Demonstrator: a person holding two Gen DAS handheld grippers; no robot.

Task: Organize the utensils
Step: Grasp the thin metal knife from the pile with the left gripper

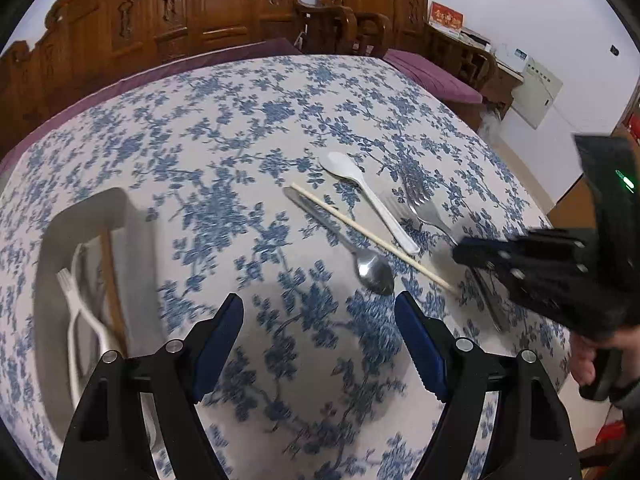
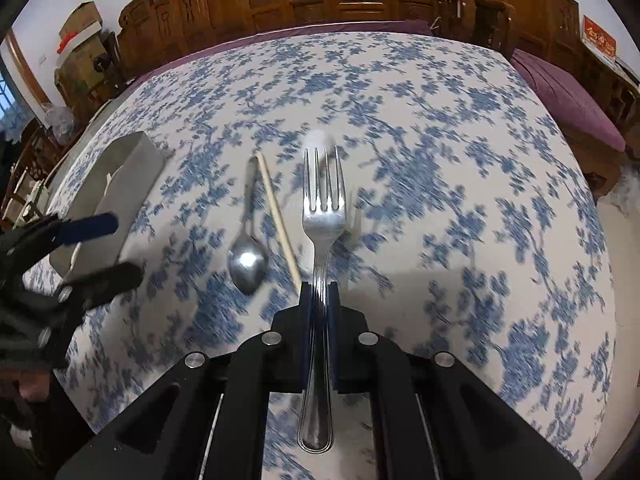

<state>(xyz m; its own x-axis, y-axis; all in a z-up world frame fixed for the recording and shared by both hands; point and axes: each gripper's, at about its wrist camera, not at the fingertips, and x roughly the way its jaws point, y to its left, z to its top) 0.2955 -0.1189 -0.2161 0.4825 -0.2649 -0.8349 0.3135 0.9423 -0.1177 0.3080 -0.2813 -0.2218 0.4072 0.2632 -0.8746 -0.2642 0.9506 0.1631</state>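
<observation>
Right gripper (image 2: 320, 292) pinching metal fork (image 2: 324, 216) mid-handle | left gripper (image 1: 320, 340) spread, empty | carrying level toward grey tray (image 2: 120, 184), far left, tines forward.

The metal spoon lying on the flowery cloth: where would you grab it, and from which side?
Probably the metal spoon by its bare handle end, coming from above with the open left tool. It lies flat, and a chopstick lies close beside the bowl end.

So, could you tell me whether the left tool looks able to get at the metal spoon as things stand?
Probably yes. The left tool is open and empty, and the metal spoon lies just ahead with its bowl uncovered. Only the chopstick beside its handle might get nudged.
</observation>
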